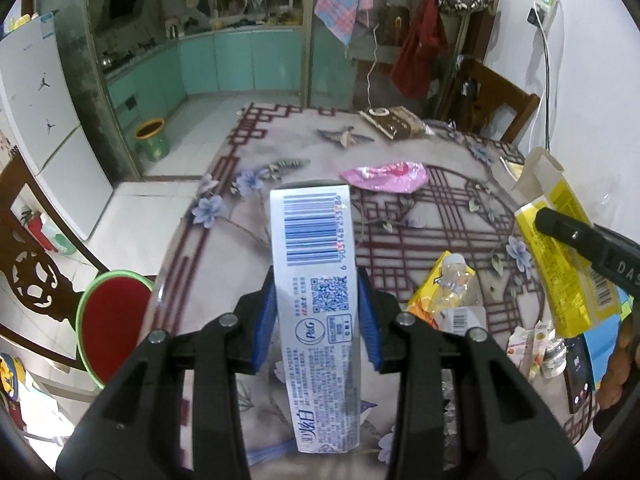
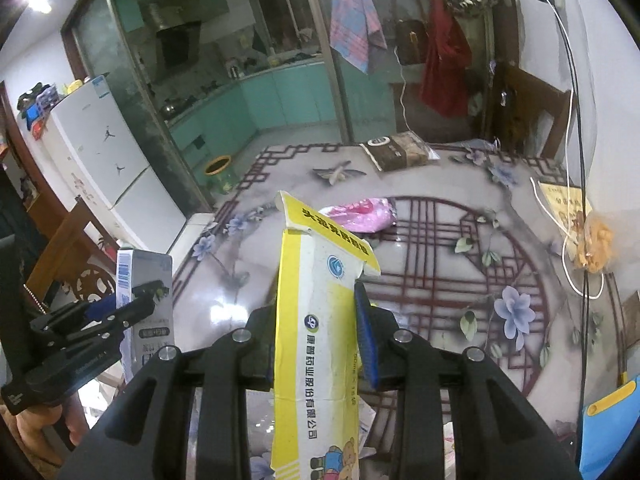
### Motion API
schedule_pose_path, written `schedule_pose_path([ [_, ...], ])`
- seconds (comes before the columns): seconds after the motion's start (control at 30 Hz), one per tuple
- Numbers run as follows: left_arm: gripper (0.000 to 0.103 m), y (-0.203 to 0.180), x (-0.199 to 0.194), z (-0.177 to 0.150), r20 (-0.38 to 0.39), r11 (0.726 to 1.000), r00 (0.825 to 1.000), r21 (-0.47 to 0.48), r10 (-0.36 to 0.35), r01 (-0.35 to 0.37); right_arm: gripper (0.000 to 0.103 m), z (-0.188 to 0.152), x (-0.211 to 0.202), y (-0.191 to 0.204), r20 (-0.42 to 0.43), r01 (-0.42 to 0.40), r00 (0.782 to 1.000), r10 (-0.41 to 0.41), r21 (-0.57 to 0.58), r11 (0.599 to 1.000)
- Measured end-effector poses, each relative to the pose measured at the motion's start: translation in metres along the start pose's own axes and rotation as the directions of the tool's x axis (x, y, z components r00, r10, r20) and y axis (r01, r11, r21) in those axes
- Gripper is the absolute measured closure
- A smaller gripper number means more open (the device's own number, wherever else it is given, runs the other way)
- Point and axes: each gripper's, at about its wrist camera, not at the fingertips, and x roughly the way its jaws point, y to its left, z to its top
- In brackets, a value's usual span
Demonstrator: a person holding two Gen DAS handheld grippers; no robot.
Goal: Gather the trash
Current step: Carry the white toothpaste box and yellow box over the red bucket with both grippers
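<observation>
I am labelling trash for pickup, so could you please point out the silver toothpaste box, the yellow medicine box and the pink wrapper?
silver toothpaste box (image 1: pixel 314 236): left wrist view, on its barcode.
yellow medicine box (image 2: pixel 316 312): right wrist view, middle of its front panel.
pink wrapper (image 1: pixel 386 176): left wrist view, its centre.

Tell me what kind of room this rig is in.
Likely a home dining area opening onto a kitchen: a table with a floral cover, a white fridge, and teal kitchen cabinets with a range hood behind glass doors.
</observation>
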Motion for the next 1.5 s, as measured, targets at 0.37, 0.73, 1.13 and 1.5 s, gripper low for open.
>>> schedule_pose_path([
  [0.37, 0.067, 0.010, -0.021, -0.004, 0.041, 1.000, 0.999, -0.013, 0.021, -0.021, 0.073, 0.000, -0.012, 0.025, 0.029, -0.020, 0.999, 0.022, -0.037, 0.999],
  [0.73, 0.067, 0.027, -0.031, -0.007, 0.054, 0.999, 0.998, -0.018, 0.037, -0.036, 0.073, -0.002, -0.010, 0.045, 0.025, -0.037, 0.999, 0.038, -0.056, 0.998],
  [1.13, 0.067, 0.058, -0.032, -0.009, 0.053, 0.998, 0.998, -0.039, 0.045, -0.043, 0.073, -0.003, -0.003, 0.076, 0.015, -0.045, 0.999, 0.047, -0.082, 0.996],
  [1.5, 0.067, 0.100, -0.029, -0.012, 0.035, 0.997, 0.998, -0.053, 0.054, -0.052, 0.073, -0.005, 0.015, 0.115, -0.008, -0.049, 0.999, 0.048, -0.095, 0.994],
])
